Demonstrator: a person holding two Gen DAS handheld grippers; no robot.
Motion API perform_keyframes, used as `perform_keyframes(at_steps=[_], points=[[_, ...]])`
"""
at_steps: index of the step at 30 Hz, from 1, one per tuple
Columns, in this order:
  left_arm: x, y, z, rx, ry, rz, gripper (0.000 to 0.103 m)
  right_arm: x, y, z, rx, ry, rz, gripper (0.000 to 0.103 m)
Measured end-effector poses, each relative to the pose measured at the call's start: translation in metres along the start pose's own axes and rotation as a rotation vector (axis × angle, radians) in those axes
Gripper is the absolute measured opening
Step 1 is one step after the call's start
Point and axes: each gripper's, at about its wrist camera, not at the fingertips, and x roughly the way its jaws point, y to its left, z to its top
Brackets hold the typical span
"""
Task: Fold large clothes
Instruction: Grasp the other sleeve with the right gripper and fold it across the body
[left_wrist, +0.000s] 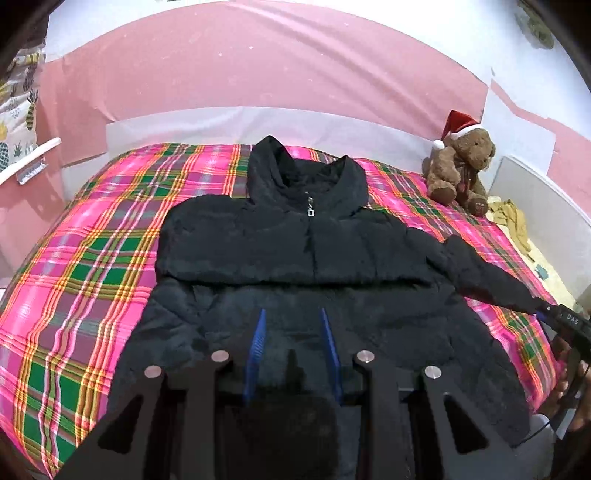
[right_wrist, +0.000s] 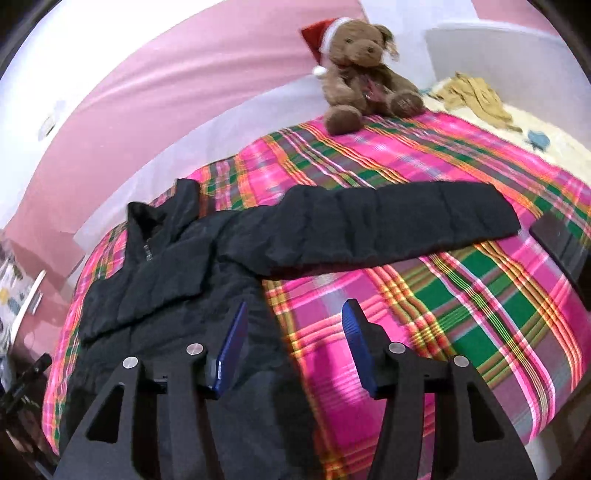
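Jacket (left_wrist: 295, 266), black, quilted, front up on plaid bed cover (left_wrist: 74, 280), collar at 12 o'clock. One sleeve (right_wrist: 388, 225) stretched flat toward 3 o'clock. Left tool (left_wrist: 293, 325): blue pads apart over jacket hem; grip unclear. Right tool (right_wrist: 295, 321): pads apart, nothing between, above cover beside jacket edge. Teddy bear (left_wrist: 460, 166) at 1 o'clock

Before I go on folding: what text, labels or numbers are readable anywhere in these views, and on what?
"DAS" - white letters on the black body of the right gripper, at the right edge of the left wrist view.
Teddy bear: a mark on its foot, too blurred to read.
Black jacket: a metal zipper pull only, no lettering.
Plaid bedspread: no text.
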Motion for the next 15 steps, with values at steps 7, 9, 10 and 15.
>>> perform_keyframes(at_steps=[7, 9, 10, 15], points=[[0.032, 0.004, 0.016, -0.01, 0.035, -0.035, 0.033, 0.036, -0.056, 0.013, 0.149, 0.042, -0.041, 0.061], [0.044, 0.006, 0.022, -0.022, 0.039, -0.029, 0.039, 0.049, -0.073, 0.018, 0.19, 0.049, -0.057, 0.061], [0.051, 0.007, 0.025, -0.027, 0.042, -0.028, 0.04, 0.057, -0.084, 0.02, 0.222, 0.059, -0.06, 0.061], [0.094, 0.009, 0.04, -0.025, 0.076, -0.025, 0.041, 0.093, -0.128, 0.026, 0.365, 0.097, -0.06, 0.061]])
